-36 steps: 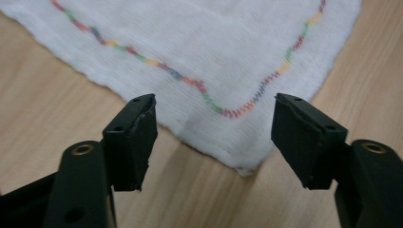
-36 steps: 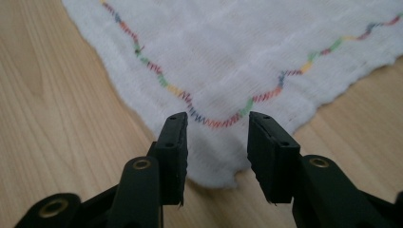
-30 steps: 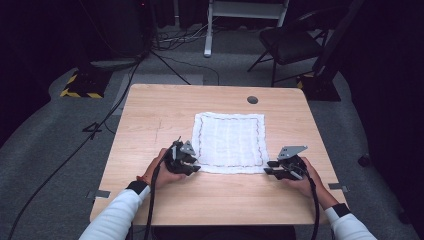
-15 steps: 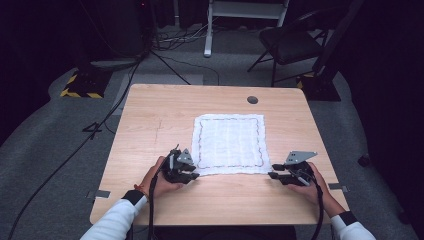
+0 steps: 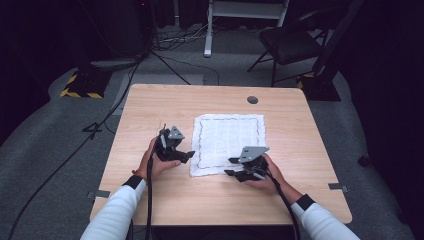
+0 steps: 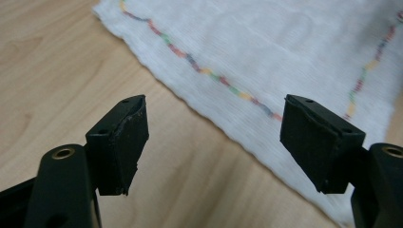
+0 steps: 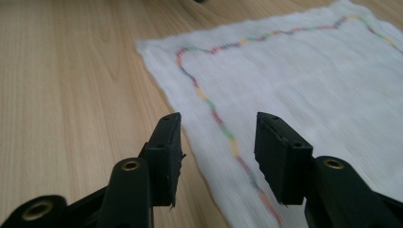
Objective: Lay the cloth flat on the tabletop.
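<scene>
A white cloth [image 5: 228,143] with a wavy multicoloured stitched border lies spread flat at the centre of the wooden bench [image 5: 150,105], square to its edges, no fold in it, as seen in the high view. I hold my left gripper [image 5: 186,156] at the cloth's lower-left side, just off its edge, and my right gripper [image 5: 229,173] at its lower-right corner region, over the near hem.

Both pairs of fingers have just been opening, and nothing is between either pair. In the left gripper view my fingers [image 6: 124,137] stand wide apart above bare wood, with the cloth's [image 6: 285,52] edge running diagonally across the upper half of the frame beyond them. In the right gripper view my fingers [image 7: 166,152] are parted to a middling gap, straddling the cloth's [image 7: 309,80] edge and its coloured border [image 7: 223,126] without pressing on it.

By my reading, the spreading of the cloth is finished or nearly so: it looks smooth, with all four corners out. If a fold is to follow, that has not begun; no edge is lifted. What is left, as far as I can judge, is either to take hold of the near corners again or to draw both hands off the bench.

A small dark disc [image 5: 252,100] sits in the bench's upper right, well apart from the cloth.
</scene>
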{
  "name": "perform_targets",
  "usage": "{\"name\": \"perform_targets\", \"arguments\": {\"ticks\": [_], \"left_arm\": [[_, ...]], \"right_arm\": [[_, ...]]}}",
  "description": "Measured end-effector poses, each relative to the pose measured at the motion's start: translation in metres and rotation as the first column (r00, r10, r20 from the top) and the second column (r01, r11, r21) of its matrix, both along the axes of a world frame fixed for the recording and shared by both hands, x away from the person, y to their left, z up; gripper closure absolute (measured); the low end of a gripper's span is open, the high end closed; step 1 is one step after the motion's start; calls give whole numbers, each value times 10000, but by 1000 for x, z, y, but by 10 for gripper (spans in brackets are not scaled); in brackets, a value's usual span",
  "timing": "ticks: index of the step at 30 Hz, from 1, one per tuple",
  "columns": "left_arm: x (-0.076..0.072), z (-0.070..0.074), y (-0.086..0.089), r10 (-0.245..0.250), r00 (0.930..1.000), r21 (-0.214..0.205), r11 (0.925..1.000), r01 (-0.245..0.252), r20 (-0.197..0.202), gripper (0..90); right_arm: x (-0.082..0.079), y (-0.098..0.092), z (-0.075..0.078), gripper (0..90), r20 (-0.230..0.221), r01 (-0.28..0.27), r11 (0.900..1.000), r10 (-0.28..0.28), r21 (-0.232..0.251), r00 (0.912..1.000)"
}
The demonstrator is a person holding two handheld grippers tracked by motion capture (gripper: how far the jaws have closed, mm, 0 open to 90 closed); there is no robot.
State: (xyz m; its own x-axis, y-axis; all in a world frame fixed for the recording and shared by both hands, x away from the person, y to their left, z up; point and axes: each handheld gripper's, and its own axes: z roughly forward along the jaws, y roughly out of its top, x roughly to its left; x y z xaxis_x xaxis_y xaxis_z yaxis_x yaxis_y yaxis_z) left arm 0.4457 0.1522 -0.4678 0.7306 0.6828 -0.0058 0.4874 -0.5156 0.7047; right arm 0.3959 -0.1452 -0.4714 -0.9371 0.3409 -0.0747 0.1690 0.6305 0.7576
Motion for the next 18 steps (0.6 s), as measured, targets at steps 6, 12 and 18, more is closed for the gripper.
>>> {"name": "perform_targets", "arguments": {"ticks": [6, 12, 18], "left_arm": [[34, -4, -5, 640, 9977, 298, 9975, -647, 223, 249], [62, -6, -7, 1129, 9933, 126, 9935, -1132, 232, 249], [81, -8, -15, 1439, 9889, 215, 9892, -1448, 376, 244]], "right_arm": [[3, 45, -6, 519, 33, -644, 9979, 644, 43, 9979], [3, 79, -18, 510, -17, -995, 9939, 996, -468, 9950], [11, 98, -25, 500, -174, -921, 9943, 913, -531, 9957]]}}
